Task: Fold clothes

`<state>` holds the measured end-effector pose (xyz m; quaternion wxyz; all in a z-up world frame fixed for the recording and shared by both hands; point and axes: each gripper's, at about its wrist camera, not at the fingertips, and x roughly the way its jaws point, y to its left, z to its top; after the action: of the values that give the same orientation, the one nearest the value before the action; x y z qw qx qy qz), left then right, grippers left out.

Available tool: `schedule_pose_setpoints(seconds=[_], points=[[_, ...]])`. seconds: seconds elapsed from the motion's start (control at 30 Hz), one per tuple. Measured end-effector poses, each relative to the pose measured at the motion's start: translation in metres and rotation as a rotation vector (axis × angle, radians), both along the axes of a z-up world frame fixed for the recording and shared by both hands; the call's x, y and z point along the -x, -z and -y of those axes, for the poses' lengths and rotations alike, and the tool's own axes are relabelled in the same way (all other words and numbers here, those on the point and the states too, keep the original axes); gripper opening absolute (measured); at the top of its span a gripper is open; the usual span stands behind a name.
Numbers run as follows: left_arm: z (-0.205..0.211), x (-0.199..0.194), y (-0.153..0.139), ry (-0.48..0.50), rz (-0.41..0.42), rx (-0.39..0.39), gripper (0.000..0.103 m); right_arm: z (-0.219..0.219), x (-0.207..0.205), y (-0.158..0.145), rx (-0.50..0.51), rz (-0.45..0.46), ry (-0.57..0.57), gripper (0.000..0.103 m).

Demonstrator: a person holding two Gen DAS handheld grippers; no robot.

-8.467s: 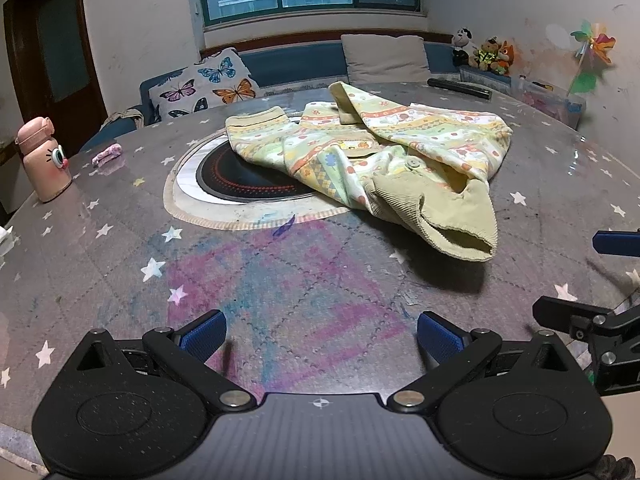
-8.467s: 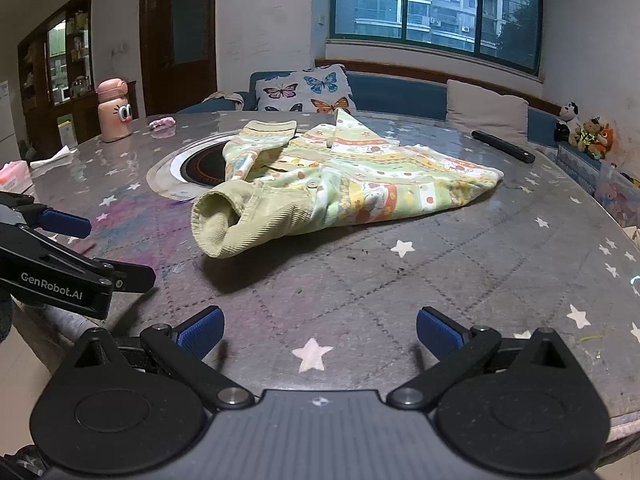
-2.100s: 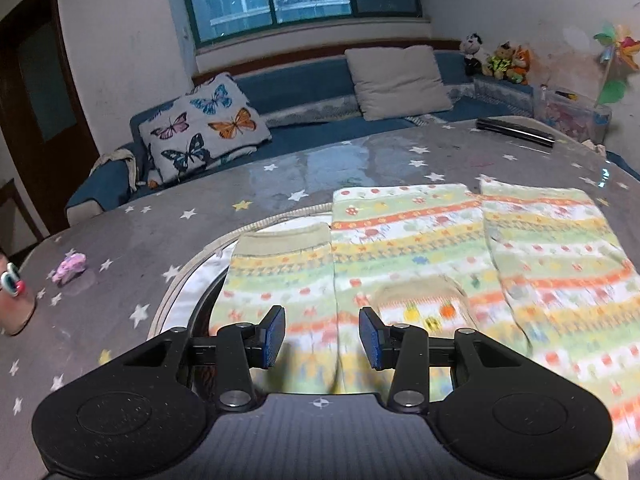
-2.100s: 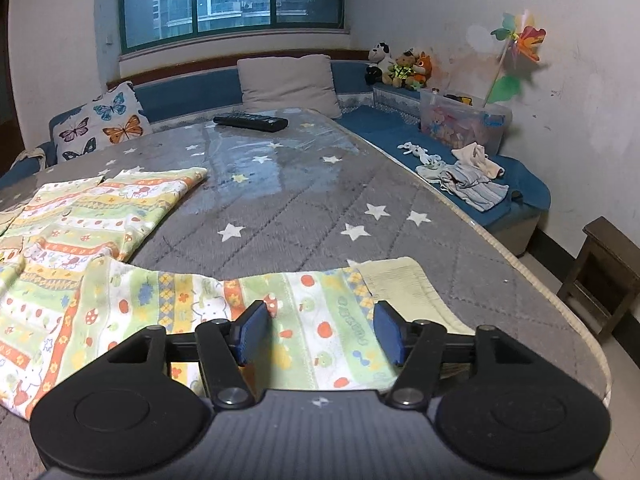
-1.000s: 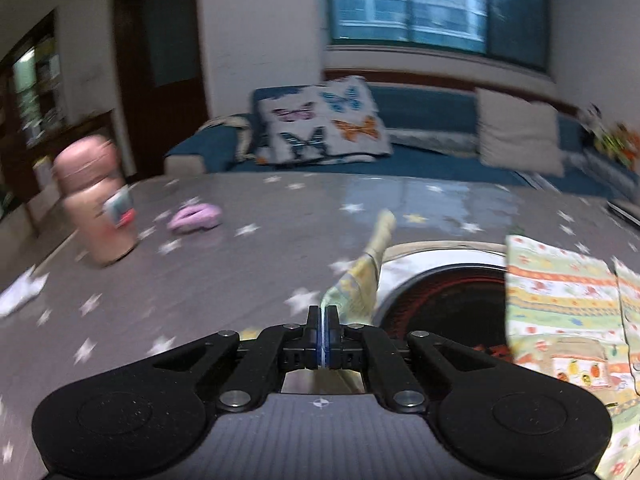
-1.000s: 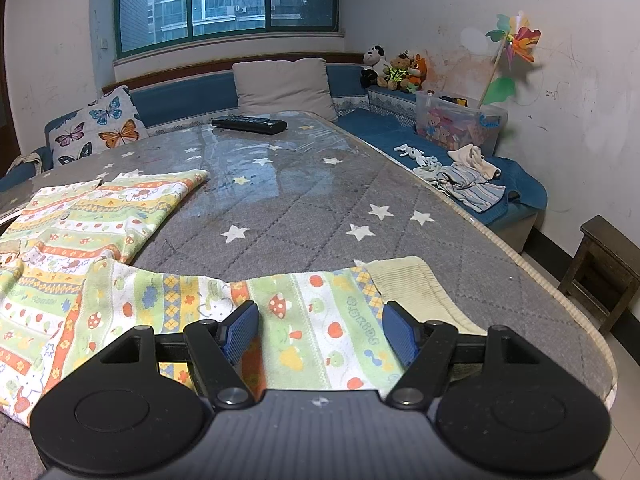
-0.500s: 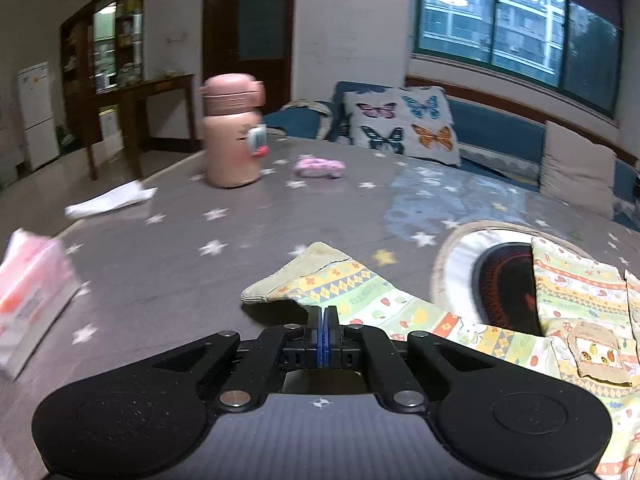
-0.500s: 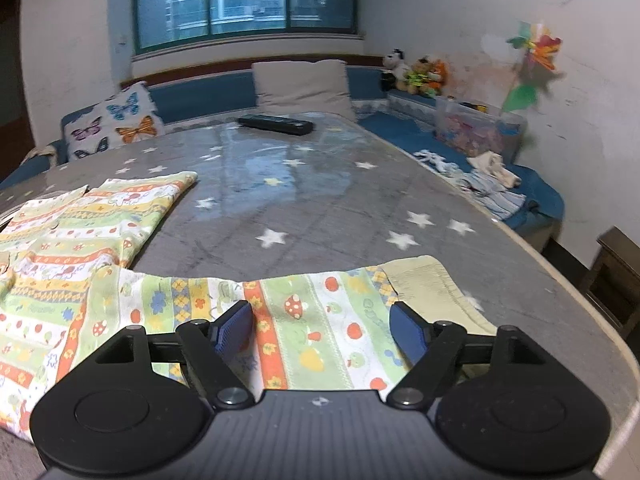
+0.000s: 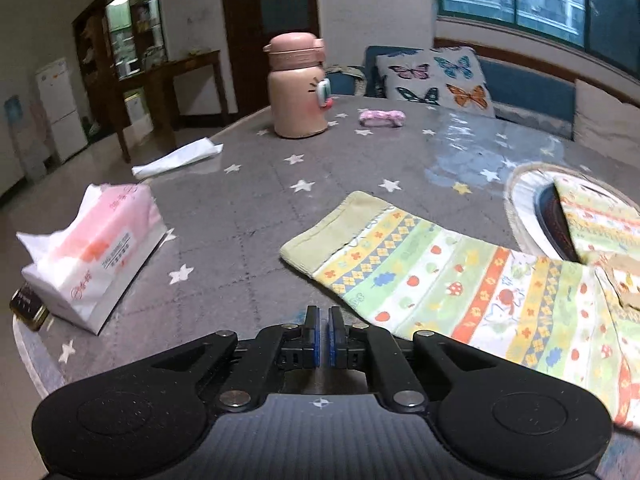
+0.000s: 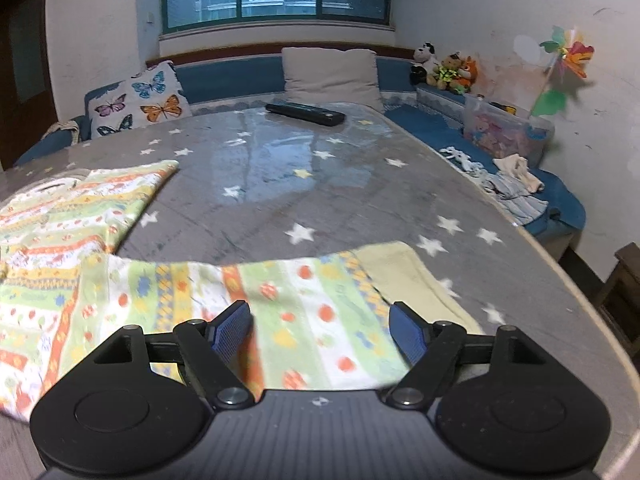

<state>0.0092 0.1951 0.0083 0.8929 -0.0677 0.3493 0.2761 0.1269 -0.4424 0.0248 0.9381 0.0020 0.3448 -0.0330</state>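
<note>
both sleeves flat on table [image 9: 248, 216]; garment [image 9: 480, 292] spread.

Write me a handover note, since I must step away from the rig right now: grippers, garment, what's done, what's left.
Left hand-held gripper: shut, with nothing between its pads, just short of the left sleeve.
Right hand-held gripper: open, its pads on either side of the right sleeve and not clamping it.
The pastel striped, print-patterned child's top lies spread on the grey star-patterned table, with both sleeves stretched outward and their pale yellow-green cuffs flat.
Done: the top is laid out flat.
Left: all the folding. I would probably bring the sleeves in first, then fold the body.
</note>
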Motion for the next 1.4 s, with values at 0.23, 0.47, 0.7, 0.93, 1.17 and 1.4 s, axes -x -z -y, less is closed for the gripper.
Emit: schedule_pose_setpoints(seconds=[0.23,0.47,0.7,0.93,1.17,1.4], points=[[0.021,-0.01,-0.012,0.099,0.022,-0.001,0.024,0.0,0.01,-0.009,0.019,-0.014,0.025,0.074],[0.066,-0.028,-0.021,0.28,0.053,0.002,0.024,-0.05,0.006,-0.024,-0.028,0.025,-0.173,0.074],[0.122,-0.053,-0.012,0.48,0.039,0.014,0.024,-0.129,-0.005,-0.028,-0.064,0.027,-0.425,0.073],[0.174,-0.063,0.002,0.659,0.024,-0.015,0.024,-0.2,-0.02,-0.025,-0.026,0.035,-0.602,0.073],[0.199,-0.05,0.012,0.794,0.029,-0.078,0.023,-0.23,-0.016,-0.01,0.033,0.008,-0.683,0.072],[0.193,-0.053,0.008,0.791,0.046,-0.012,0.024,-0.21,-0.017,-0.019,0.022,-0.01,-0.677,0.069]])
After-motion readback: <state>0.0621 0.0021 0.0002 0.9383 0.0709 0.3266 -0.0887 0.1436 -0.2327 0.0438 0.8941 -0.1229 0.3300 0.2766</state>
